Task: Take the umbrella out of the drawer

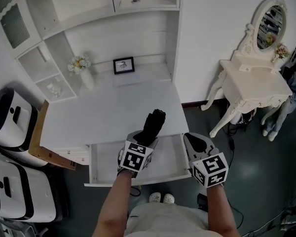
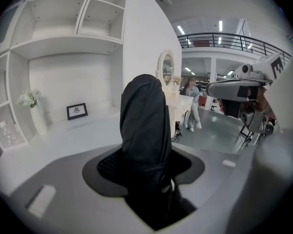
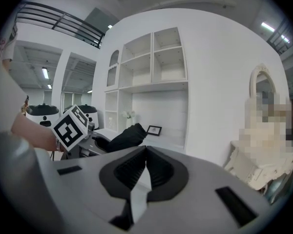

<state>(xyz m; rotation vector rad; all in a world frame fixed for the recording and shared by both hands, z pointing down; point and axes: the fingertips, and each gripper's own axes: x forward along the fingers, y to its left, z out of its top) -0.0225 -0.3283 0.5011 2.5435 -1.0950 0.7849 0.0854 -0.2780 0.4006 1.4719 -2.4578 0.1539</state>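
Note:
My left gripper [image 1: 147, 138] is shut on a black folded umbrella [image 1: 154, 125], which sticks up and forward out of its jaws above the open white drawer [image 1: 138, 180]. In the left gripper view the umbrella [image 2: 144, 130] stands upright between the pads and fills the middle. To the right, my right gripper [image 1: 197, 142] hangs over the drawer's right end; its jaws meet at the tips with nothing between them [image 3: 145, 152]. From the right gripper view the umbrella [image 3: 127, 136] and the left gripper's marker cube [image 3: 72, 127] show at left.
The drawer sits under a white desk [image 1: 108, 107] that carries a flower vase [image 1: 81, 69] and a small picture frame [image 1: 124, 65], with shelves above. A white dressing table with mirror [image 1: 256, 85] stands at right. White machines [image 1: 12, 117] stand at left.

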